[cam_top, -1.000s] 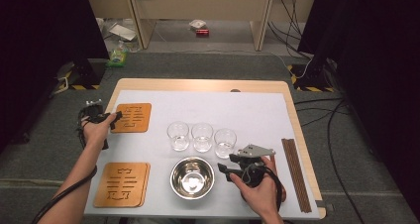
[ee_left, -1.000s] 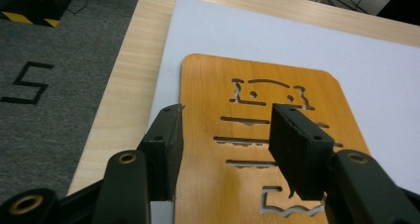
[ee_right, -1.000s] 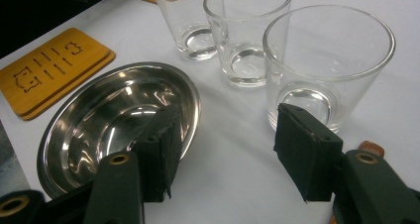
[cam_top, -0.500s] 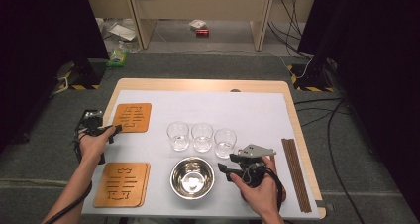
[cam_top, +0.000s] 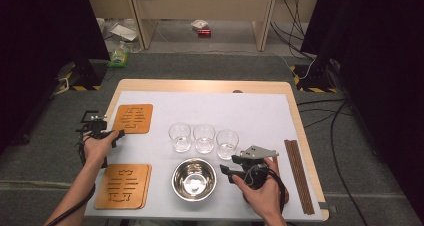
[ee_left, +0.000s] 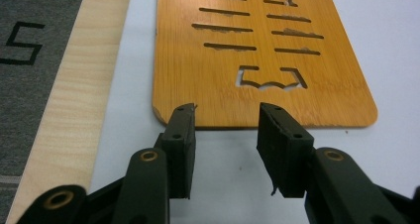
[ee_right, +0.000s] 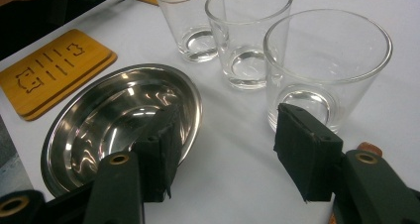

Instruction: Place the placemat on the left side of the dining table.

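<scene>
While the left gripper (cam_top: 95,128) sits at the nine o'clock edge of the surface (cam_top: 260,111), its jaws have just been closing and now stand partly apart at the near edge of the far wooden coaster (ee_left: 257,60). In the left gripper view the two tips meet that edge side by side, with nothing between them (whether they actually touch the wood I cannot tell). The coaster lies flat on the white cover, just inside the pale wooden rim, with slots cut through it.

Toward five o'clock the right gripper (cam_top: 248,171) rests in the person's hand, jaws wide open and gripping nothing. In the right gripper view its left jaw stands before the steel bowl (ee_right: 114,125) and its right jaw just before the nearest glass (ee_right: 322,70). Three glasses stand upright in a row at the centre, touching or nearly so. A second coaster (cam_top: 122,186) lies at seven o'clock, just beside the bowl. Dark chopsticks (cam_top: 298,173) lie along the three o'clock edge.
</scene>
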Tool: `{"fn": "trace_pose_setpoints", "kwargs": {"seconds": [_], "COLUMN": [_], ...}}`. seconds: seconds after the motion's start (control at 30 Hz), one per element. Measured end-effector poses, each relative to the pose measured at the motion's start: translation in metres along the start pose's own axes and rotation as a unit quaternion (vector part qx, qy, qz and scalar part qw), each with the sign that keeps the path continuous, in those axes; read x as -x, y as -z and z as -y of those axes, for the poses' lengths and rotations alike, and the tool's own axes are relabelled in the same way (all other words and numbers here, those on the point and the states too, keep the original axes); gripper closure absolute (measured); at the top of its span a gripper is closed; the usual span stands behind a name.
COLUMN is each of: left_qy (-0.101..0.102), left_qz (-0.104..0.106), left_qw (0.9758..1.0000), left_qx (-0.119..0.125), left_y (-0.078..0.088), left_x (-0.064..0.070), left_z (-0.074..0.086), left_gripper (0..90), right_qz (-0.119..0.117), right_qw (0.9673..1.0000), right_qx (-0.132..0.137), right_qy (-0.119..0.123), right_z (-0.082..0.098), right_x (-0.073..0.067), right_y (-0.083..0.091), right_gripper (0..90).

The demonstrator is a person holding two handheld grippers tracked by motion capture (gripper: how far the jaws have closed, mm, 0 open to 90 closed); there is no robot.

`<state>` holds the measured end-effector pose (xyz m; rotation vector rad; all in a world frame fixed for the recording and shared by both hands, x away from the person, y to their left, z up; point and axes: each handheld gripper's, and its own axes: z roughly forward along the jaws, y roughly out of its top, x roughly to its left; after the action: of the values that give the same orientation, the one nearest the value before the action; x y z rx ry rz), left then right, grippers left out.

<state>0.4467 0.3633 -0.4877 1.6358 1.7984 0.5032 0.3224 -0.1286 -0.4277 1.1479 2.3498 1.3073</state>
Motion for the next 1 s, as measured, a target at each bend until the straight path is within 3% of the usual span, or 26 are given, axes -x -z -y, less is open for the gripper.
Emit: {"fn": "trace_pose_setpoints", "kwargs": {"seconds": [0.4, 1.0], "left_qy": [-0.008, -0.014], "left_qz": [-0.011, 0.002], "left_qw": [0.9999, 0.9999], "left_qx": [-0.003, -0.003], "left_y": [-0.008, -0.012], "left_x": [0.002, 0.011], "left_z": [-0.010, -0.011], "left_gripper": [56.7, 55.8], "right_qz": [0.002, 0.002], "right_qw": [1.0000, 1.0000], "right_qx": [-0.001, -0.001], "right_qy": [-0.002, -0.002], "right_z": [0.001, 0.001], "right_x": [0.002, 0.003], "right_y": [0.001, 0.001], "right_gripper": [44.2, 44.2]}}
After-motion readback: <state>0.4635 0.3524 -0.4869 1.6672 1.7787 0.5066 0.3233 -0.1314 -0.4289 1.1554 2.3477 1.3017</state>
